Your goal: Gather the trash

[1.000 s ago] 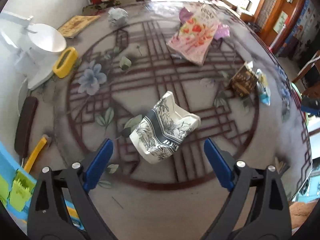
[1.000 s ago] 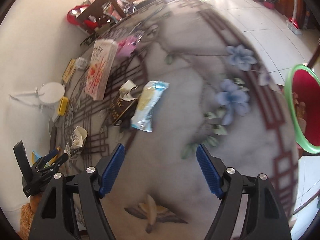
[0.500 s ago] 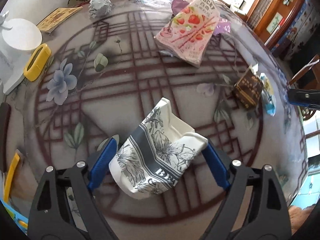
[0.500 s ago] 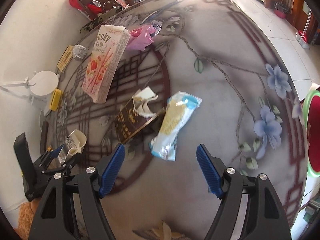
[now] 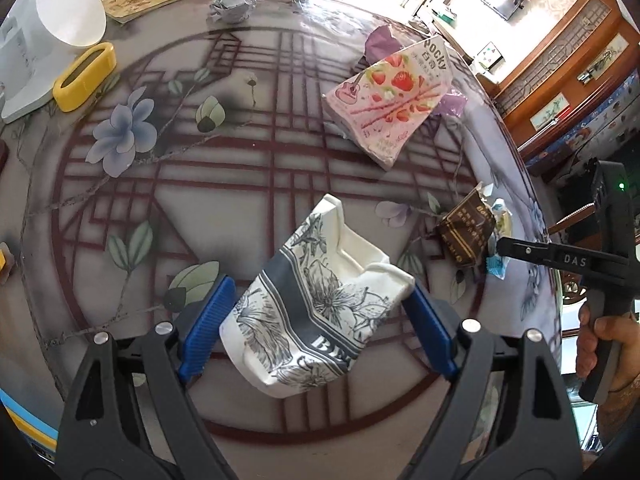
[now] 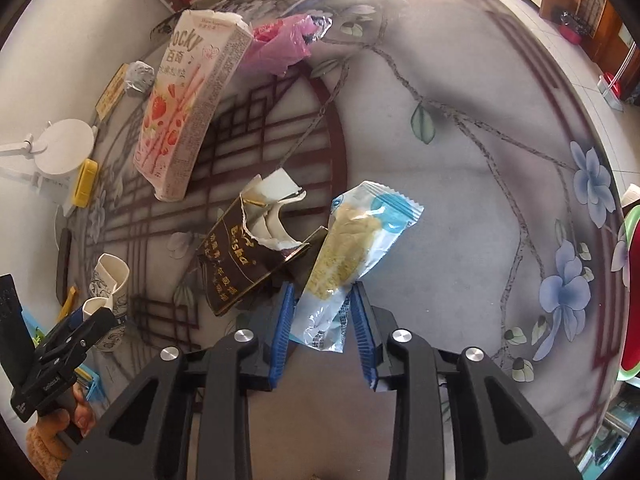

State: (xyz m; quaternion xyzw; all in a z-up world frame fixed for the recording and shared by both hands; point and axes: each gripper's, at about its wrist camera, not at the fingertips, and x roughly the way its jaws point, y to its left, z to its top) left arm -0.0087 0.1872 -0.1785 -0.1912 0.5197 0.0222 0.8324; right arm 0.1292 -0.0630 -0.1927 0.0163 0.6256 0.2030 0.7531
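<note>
the right hand-held gripper [image 6: 322,324] is pointing down at the table [image 6: 460,184] and has just been closing; its blue pads are now squeezing the near end of the blue and white snack wrapper [image 6: 352,256]. the wrapper's long side is running straight away from the hand-held gripper, so most of it is sticking out past the tips. the torn brown box [image 6: 244,256] is lying just beside it, touching it.

the left hand-held gripper [image 5: 316,328] is standing wide, with the crushed paper cup [image 5: 316,312] between its pads, which are touching the cup's sides. the cup is lying on its side, mouth pointing away. the pink pocky box [image 5: 392,100] is lying farther off, about as near to either hand.
</note>
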